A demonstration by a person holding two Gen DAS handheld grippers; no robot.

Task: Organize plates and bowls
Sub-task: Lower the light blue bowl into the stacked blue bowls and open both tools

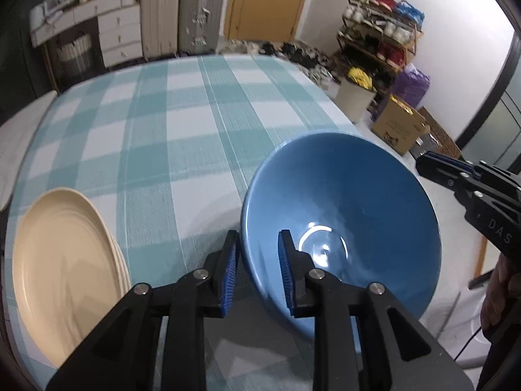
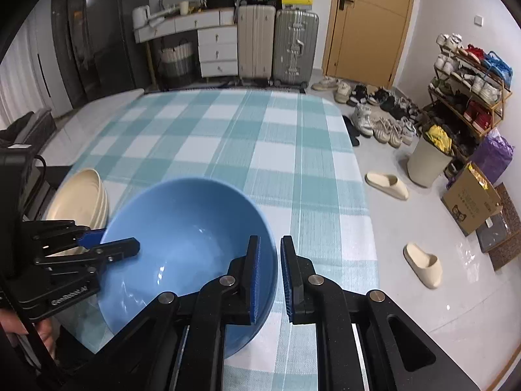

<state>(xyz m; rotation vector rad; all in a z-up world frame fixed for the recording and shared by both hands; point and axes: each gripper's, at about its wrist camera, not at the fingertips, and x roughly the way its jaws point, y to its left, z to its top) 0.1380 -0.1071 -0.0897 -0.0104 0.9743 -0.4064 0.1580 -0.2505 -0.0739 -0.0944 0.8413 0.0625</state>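
Observation:
A blue bowl (image 1: 342, 215) (image 2: 182, 244) sits on the checked tablecloth near the table's front edge. My left gripper (image 1: 258, 241) (image 2: 119, 239) straddles its left rim, one pad outside and one inside. A gap shows beside the inner pad, so the jaws stand open around the wall. A stack of cream plates (image 1: 65, 267) (image 2: 81, 202) lies just left of the bowl. My right gripper (image 2: 271, 241) (image 1: 423, 164) hovers at the bowl's right rim with only a narrow slit between its pads. In the left wrist view its tips sit just off the rim, holding nothing.
The checked cloth (image 2: 247, 137) stretches bare toward the far edge. On the floor to the right are slippers (image 2: 387, 184), a bin (image 2: 426, 163), a cardboard box (image 2: 472, 198) and a shoe rack (image 2: 469, 97). Suitcases (image 2: 276, 45) and drawers stand behind the table.

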